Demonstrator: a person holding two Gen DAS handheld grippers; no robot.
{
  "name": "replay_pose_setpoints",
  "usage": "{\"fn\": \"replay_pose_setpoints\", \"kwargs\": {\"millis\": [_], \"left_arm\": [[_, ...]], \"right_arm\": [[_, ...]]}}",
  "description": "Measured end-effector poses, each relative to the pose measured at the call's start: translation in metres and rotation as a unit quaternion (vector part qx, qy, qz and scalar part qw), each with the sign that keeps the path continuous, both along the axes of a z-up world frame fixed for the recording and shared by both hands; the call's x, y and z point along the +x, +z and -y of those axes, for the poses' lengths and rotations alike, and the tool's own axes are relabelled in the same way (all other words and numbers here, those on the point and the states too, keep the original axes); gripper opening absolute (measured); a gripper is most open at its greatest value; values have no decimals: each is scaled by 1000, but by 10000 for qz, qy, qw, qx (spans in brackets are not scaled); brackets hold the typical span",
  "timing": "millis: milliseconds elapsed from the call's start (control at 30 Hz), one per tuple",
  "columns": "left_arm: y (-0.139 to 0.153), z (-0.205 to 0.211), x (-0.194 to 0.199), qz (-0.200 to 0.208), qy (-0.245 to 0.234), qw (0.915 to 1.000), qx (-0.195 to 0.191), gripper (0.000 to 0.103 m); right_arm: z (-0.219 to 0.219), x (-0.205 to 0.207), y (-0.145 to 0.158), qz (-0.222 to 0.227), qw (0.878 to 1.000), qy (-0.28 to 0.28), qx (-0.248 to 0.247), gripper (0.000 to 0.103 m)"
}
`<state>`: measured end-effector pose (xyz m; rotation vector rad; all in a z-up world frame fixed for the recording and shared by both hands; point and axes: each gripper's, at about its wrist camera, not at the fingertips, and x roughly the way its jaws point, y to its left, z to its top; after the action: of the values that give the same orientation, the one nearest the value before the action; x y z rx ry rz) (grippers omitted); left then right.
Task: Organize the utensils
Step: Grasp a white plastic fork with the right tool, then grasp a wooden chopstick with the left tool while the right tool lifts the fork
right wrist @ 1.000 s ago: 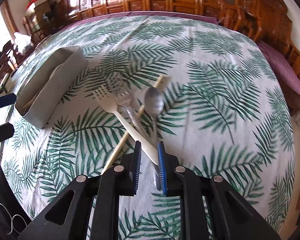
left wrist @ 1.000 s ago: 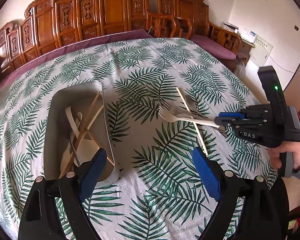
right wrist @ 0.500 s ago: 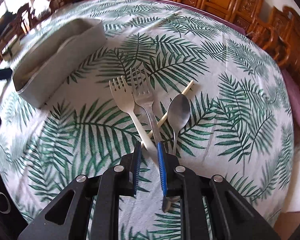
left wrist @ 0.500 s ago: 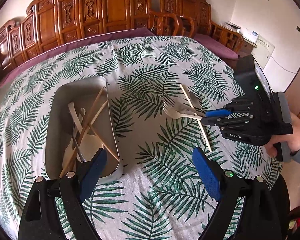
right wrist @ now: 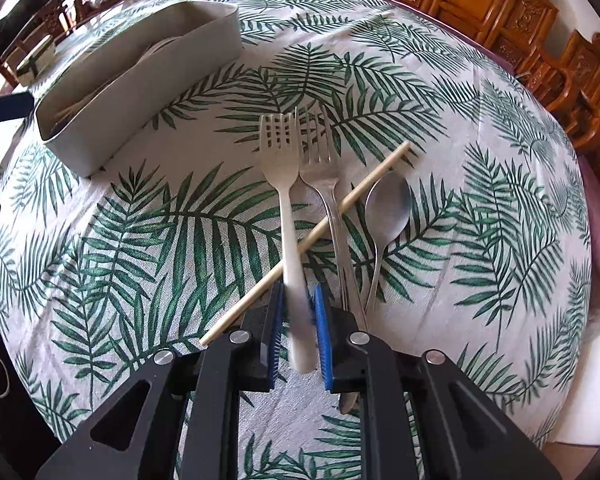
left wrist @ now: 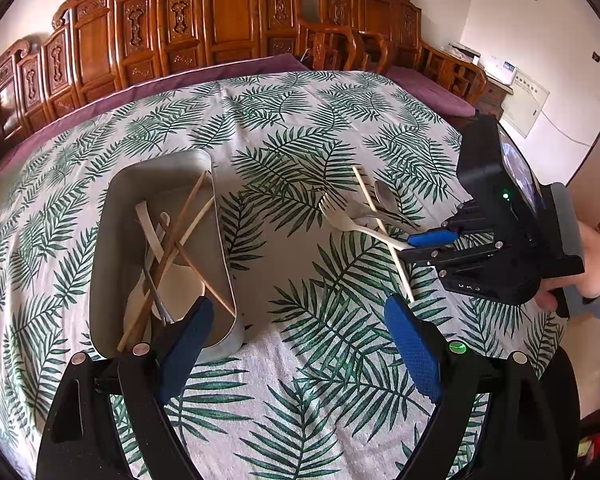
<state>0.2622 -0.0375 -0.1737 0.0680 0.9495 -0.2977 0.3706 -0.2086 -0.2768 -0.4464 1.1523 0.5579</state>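
My right gripper (right wrist: 297,312) is shut on the handle of a white plastic fork (right wrist: 286,184), held just above the cloth; it also shows in the left wrist view (left wrist: 410,246) with the fork (left wrist: 352,226). A metal fork (right wrist: 324,176), a metal spoon (right wrist: 386,208) and a wooden chopstick (right wrist: 312,236) lie under and beside it. A grey utensil tray (left wrist: 112,216) at the left holds several chopsticks and spoons; its wall shows in the right wrist view (right wrist: 148,80). My left gripper (left wrist: 296,340) is open and empty, near the tray's front end.
A round table with a palm-leaf cloth (left wrist: 284,120) carries everything. Carved wooden chairs (left wrist: 220,28) ring the far side. A hand (left wrist: 592,264) holds the right gripper at the right table edge.
My right gripper has lifted the white fork's handle and turned it, so the fork now points toward the tray. The left gripper has stayed open beside the tray.
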Motion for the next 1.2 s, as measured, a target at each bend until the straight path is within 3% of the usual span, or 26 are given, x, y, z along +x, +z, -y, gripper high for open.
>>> {"fn": "replay_pose_setpoints", "kwargs": {"millis": [133,233,500,900,1200], "left_arm": [[0,0,-1,-17,1,10000,2,84],[0,2,-1,-18,-4,10000,10,84],[-11,14,10,-159,-14,9999,-30,84],[-35,73,37,-337,-272,9990,101,84],[-41,110,61,-415,-177,9990,74,84]], "right_arm": [[5,7,0,-122,9994,-200,264,18],[4,6,0,-56,9993,-225,282,12],[27,-13,17,161,9956,-530,751,12],[93,-36,33,398,9878,-1161,958,12],[136,-46,22,396,9804,-1604,1071,12]]}}
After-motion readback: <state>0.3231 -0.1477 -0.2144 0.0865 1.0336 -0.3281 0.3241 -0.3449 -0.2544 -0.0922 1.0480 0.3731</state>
